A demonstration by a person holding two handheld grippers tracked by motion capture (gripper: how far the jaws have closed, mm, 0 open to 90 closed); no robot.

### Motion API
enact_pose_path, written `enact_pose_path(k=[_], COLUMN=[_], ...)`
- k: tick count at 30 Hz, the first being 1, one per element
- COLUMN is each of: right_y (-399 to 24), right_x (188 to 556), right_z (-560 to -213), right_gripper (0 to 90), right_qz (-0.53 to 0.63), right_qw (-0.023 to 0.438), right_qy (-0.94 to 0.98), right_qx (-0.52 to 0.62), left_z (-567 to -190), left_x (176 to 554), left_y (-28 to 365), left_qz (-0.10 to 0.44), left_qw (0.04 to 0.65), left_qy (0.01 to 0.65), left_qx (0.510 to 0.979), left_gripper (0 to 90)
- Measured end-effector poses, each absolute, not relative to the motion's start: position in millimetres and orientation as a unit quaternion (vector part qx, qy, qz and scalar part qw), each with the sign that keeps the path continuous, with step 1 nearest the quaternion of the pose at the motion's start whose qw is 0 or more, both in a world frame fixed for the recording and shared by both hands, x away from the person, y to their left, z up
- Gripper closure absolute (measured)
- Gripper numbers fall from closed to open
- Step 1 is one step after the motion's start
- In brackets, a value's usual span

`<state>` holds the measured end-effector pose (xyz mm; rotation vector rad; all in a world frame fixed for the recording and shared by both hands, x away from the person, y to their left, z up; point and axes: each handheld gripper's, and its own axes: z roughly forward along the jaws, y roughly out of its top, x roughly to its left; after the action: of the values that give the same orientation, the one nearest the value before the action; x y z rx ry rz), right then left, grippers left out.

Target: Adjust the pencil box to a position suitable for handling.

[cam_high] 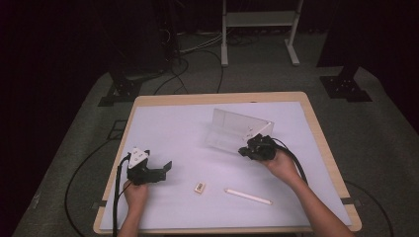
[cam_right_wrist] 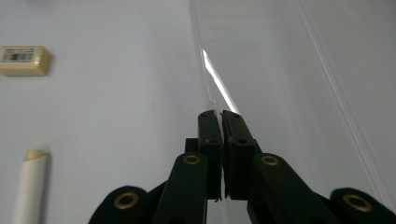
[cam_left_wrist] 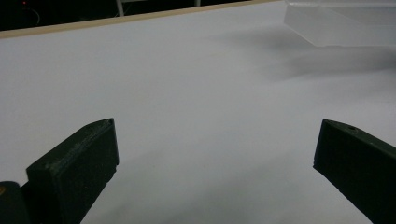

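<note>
A clear plastic case (cam_high: 232,131) stands open in the middle of the white mat (cam_high: 173,128), its lid tilted up at the back. My right gripper (cam_high: 245,150) is at the case's near right side, and in the right gripper view the gripper (cam_right_wrist: 219,116) is shut on the thin clear edge of the case (cam_right_wrist: 261,60). My left gripper (cam_high: 165,170) rests at the mat's left side, pointing right. Its jaws stand wide apart in the left gripper view (cam_left_wrist: 217,149), with only mat between them, and the case (cam_left_wrist: 341,23) lies far off at the upper right.
A small cream eraser (cam_high: 200,187) (cam_right_wrist: 23,60) and a white stick (cam_high: 248,196) (cam_right_wrist: 30,186) lie on the mat near the front. The wooden table edge (cam_high: 217,98) frames the mat. Cables trail over the floor, and a white stand (cam_high: 259,29) is behind the table.
</note>
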<state>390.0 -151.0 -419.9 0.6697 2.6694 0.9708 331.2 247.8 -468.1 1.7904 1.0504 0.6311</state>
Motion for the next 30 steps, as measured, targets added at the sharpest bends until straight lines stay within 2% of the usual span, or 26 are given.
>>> enact_pose_path(k=[14,22,27,29,30], right_y=[-128,-128,-129,-130,-133], right_x=[368,365,366,366,366], right_z=[-438,-451,-454,-453,-451], right_gripper=[86.7,86.5,85.7,84.6,73.7], right_qz=[0.318,0.318,0.321,0.324,0.335], right_qw=[0.072,0.043,0.042,0.039,0.042], right_qy=[0.929,0.930,0.929,0.928,0.922], right_qx=[0.175,0.179,0.177,0.182,0.190], left_z=[-468,-468,-468,-468,-468], left_x=[331,331,331,331,331], left_y=[248,248,248,248,248], left_qz=[0.257,0.257,0.257,0.257,0.256], left_qw=[0.467,0.466,0.466,0.466,0.466], left_qy=[0.428,0.428,0.428,0.428,0.428], left_qx=[0.730,0.731,0.731,0.730,0.730], left_gripper=[0.0,0.0,0.0,0.0,0.0])
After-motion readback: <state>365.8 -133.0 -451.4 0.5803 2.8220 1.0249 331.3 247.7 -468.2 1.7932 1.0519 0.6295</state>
